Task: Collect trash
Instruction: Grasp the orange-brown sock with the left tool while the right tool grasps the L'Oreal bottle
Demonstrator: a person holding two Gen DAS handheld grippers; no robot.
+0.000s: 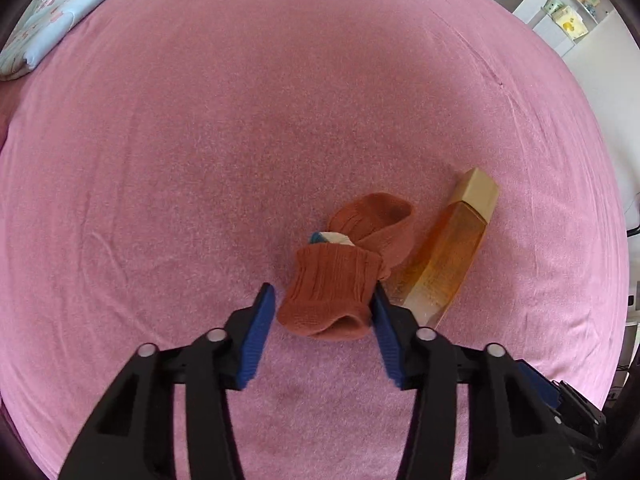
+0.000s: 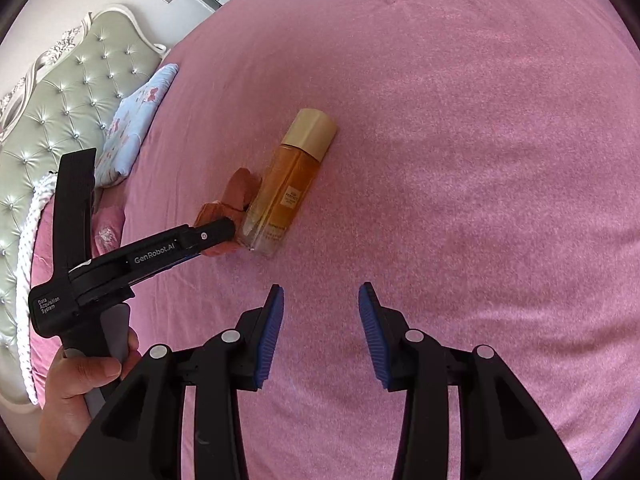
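left gripper (image 1: pixel 324 304) points steeply down at the bed, jaws partway open and straddling the near cuff end of the rust-orange sock (image 1: pixel 332 292). the right-hand pad looks to touch the sock's edge, the left-hand pad shows a sliver of sheet beside the fabric, so not a firm pinch yet by my read. sock runs away from the gripper, bunched and folded, long axis going forward and slightly right, with a white and blue scrap (image 1: pixel 330 238) tucked in its fold. amber bottle (image 1: pixel 444 256) with gold cap lies flat just right of the sock, touching or nearly touching it, long axis tilted forward-right, cap at the far end.

right gripper (image 2: pixel 321 300) hovers over bare pink sheet (image 2: pixel 480 160), jaws partway open, nothing between them. bottle sits ahead and a bit left of it, base end nearest, clearly apart. left gripper is the nearer one to the sock; right is the nearer free tool for the bottle.

no bin, bag or other container visible in either view, so drop-off place cannot be told. pillow (image 2: pixel 136 120) and tufted headboard (image 2: pixel 72 112) lie far left of the right gripper.
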